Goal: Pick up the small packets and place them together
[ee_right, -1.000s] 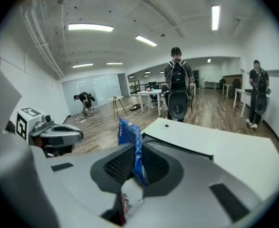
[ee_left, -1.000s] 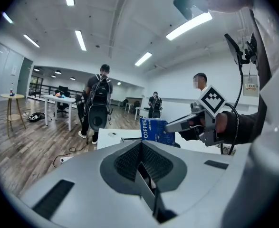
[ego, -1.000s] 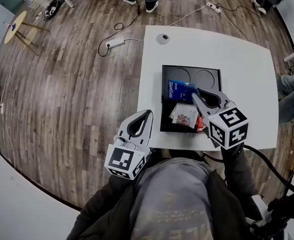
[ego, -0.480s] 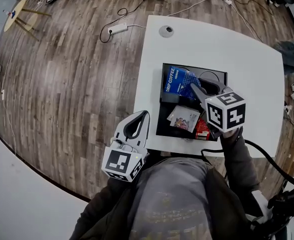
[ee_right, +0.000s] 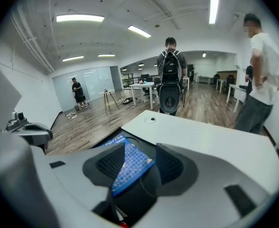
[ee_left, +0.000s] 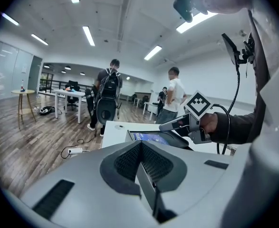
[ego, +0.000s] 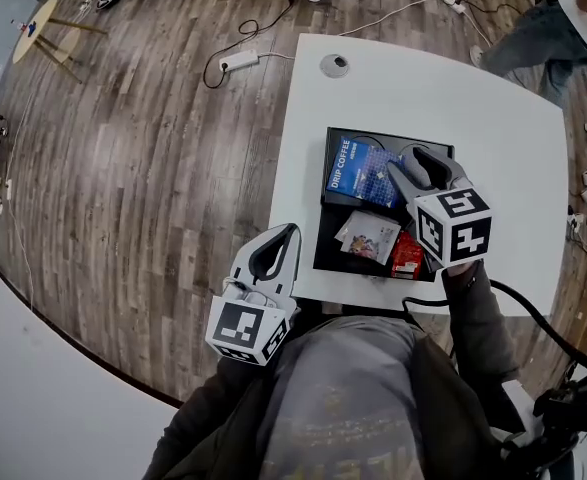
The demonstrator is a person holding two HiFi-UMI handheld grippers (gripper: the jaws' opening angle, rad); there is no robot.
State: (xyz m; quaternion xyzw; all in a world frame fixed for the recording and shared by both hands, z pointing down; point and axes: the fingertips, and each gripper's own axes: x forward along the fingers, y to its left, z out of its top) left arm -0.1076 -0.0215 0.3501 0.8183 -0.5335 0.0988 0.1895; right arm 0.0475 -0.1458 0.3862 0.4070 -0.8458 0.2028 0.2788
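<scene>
Your right gripper (ee_right: 140, 151) has pushed further over the black tray (ego: 325, 253) since a second ago. Its fingers (ee_right: 110, 164) have just been opening and now stand apart. The blue coffee packet (ego: 361, 173) shows between them but they are not pressing it.

Closest to you, the left gripper (ego: 289, 232) hangs off the counter's (ego: 493, 118) near left edge, over the wooden floor (ego: 123, 168). Its fingers (ee_left: 129, 160) are closed together with nothing in them.

Just past it, the tray sits at the near edge of the counter. In the tray's near half a white packet (ego: 368, 236) lies beside a red packet (ego: 405, 256). The two look to be touching, though your right gripper's marker cube covers part of the red one, so that is not certain.

The blue packet lies flat in the tray's far half, over two round recesses, just beyond the white packet. Your right gripper sits above the tray's far right corner, beside the blue packet's right end.

Beyond the tray the counter carries a small round cap (ego: 331, 65) near its far edge. On the floor past that lies a white power strip (ego: 237, 61) with its cable. A person wearing a backpack (ee_right: 170, 75) stands further off in the room.
</scene>
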